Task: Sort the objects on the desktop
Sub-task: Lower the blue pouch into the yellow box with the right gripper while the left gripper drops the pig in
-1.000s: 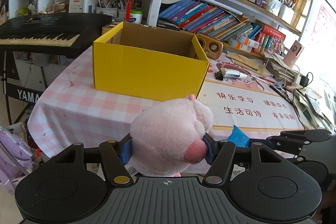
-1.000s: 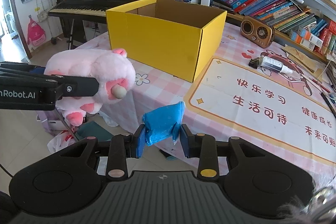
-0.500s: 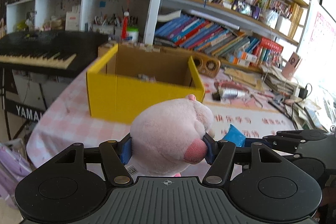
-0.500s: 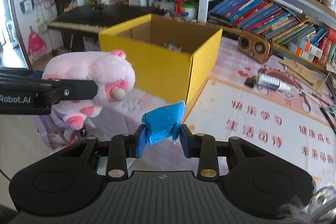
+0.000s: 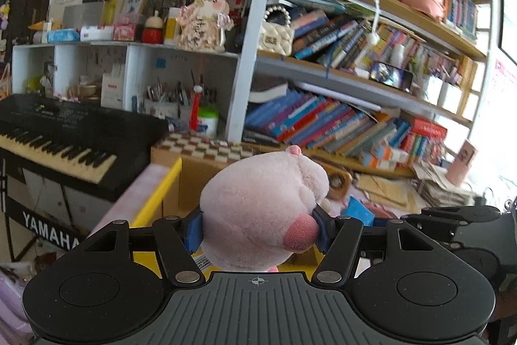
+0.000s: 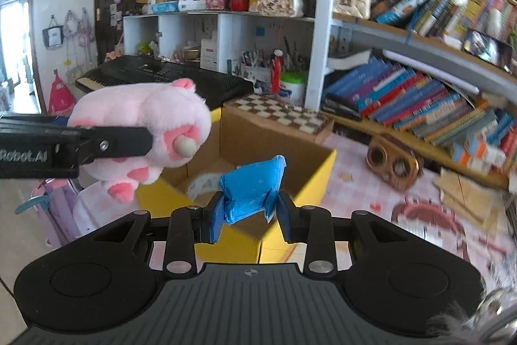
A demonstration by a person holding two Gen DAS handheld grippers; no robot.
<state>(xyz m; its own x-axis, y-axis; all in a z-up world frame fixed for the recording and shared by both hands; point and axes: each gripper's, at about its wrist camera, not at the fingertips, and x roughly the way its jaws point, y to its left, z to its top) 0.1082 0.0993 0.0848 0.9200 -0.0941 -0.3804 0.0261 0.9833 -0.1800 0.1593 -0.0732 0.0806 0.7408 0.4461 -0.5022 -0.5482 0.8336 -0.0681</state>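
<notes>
Pink plush toy is sitting clamped in the left gripper, hanging over the near-left corner of the yellow cardboard box. Blue packet, at the toy's 4 o'clock in the right view, is being pinched by the right gripper above the box opening. Judgement: both items lifted, neither dropped in yet; something pale is already lying inside. Box is resting on a pink checked tablecloth; wooden speaker at 3 o'clock, keyboard at 9, bookshelves behind.
</notes>
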